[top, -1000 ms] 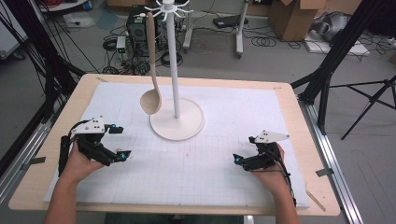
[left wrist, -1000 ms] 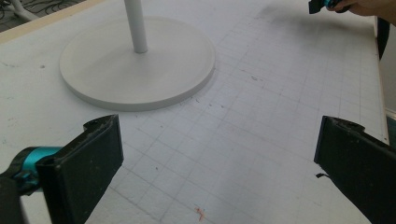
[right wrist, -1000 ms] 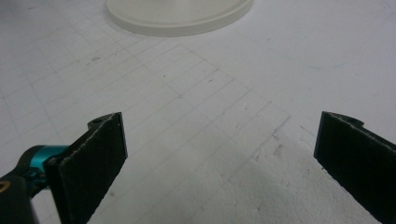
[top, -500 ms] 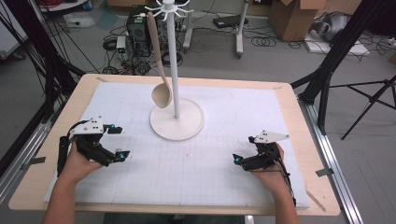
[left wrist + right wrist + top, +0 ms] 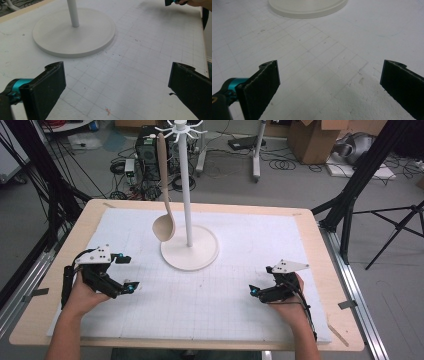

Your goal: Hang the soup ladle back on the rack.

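- Two hands rest low on the worktop (image 5: 320,227) in the high view, one at each near corner of the white gridded mat (image 5: 240,270). The left tool (image 5: 126,272) sits with jaws spread and nothing between them; the right tool (image 5: 255,291) points toward the middle, well apart from it.
- Between and beyond them stands a white stand (image 5: 187,195) on a round base, with a wooden ladle (image 5: 164,215) hanging from its top hooks, bowl just above the base's left side.
- Left gripper view: jaws wide apart over bare mat, the stand's base (image 5: 75,35) ahead.
- Right gripper view: jaws equally wide, empty, the base's rim (image 5: 308,11) far ahead.
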The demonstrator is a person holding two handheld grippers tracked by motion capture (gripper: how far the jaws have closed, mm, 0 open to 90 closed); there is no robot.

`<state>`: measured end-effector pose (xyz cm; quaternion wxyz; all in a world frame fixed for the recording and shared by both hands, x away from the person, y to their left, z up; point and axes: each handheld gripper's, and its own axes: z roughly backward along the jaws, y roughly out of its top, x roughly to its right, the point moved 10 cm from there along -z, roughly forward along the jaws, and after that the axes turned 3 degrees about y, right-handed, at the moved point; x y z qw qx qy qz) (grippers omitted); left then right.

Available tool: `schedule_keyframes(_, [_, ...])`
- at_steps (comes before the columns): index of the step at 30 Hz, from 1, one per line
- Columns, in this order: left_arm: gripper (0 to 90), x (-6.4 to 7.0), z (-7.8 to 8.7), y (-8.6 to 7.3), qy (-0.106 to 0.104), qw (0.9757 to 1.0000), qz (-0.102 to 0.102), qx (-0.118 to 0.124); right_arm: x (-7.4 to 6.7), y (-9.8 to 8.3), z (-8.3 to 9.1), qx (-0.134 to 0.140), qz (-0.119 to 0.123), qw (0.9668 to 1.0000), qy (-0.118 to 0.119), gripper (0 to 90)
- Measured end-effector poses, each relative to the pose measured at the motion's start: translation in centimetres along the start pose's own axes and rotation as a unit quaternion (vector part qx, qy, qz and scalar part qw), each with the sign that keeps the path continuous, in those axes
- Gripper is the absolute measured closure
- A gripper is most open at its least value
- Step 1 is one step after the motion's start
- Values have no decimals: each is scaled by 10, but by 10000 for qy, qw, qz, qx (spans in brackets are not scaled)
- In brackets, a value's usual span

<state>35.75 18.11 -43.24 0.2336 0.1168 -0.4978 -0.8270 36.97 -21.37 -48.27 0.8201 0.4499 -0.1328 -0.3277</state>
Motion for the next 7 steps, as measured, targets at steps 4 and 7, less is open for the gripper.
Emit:
schedule_keyframes(4, [16, 0, 0, 0, 6, 10000, -11, -17, 0, 0, 0, -4, 3, 10000, 4, 14])
schedule_keyframes(7, [16, -1, 0, -1, 15, 10000, -16, -34, 0, 0, 0, 15, 6, 10000, 1, 14])
